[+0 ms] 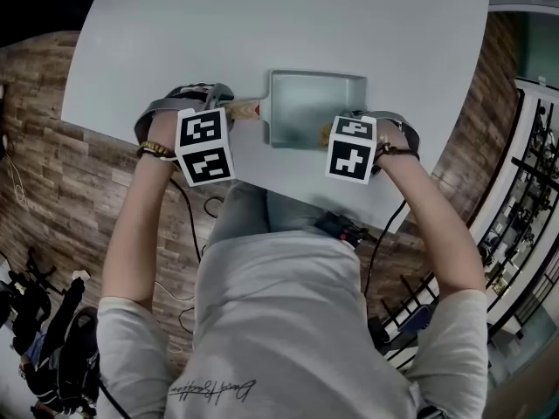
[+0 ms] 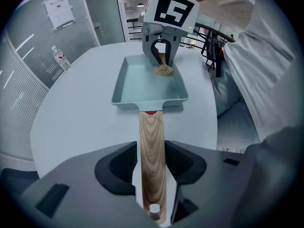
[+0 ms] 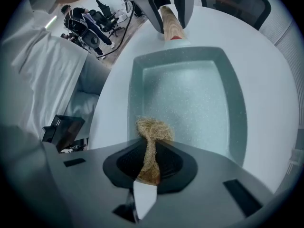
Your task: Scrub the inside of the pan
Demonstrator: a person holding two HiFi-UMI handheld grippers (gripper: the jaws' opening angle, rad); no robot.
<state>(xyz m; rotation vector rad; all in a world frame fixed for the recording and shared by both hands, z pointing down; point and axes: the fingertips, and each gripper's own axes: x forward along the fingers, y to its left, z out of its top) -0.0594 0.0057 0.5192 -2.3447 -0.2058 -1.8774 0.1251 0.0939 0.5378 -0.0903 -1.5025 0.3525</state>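
left tool [image 2: 152, 167]: released. its jaws stand apart on either side of the wooden handle [image 2: 151, 132], with a thin gap showing along one pad, so the handle lies between them and is not pinched. the tool points steeply down at the handle's free end.

right tool [image 3: 151, 163]: clenched on the scrubber [image 3: 153, 129], a tan fibrous wad. the pads squeeze its middle flat, and a loose tuft bulges out past the jaw tips.

that tuft is down inside the pan [image 3: 190, 103], at the end far from the handle and close to the side wall nearest me. whether it presses on the pan floor or sits just over it i cannot tell.

the pan is a pale green rectangle with a speckled floor. it sits flat on the surface [image 2: 80, 113], near the edge closest to me, with its handle running out toward my left tool. in the head view the two tools flank the pan, each marker cube facing up at me. beyond the surface's rim is a wood-plank floor [image 1: 61, 182].
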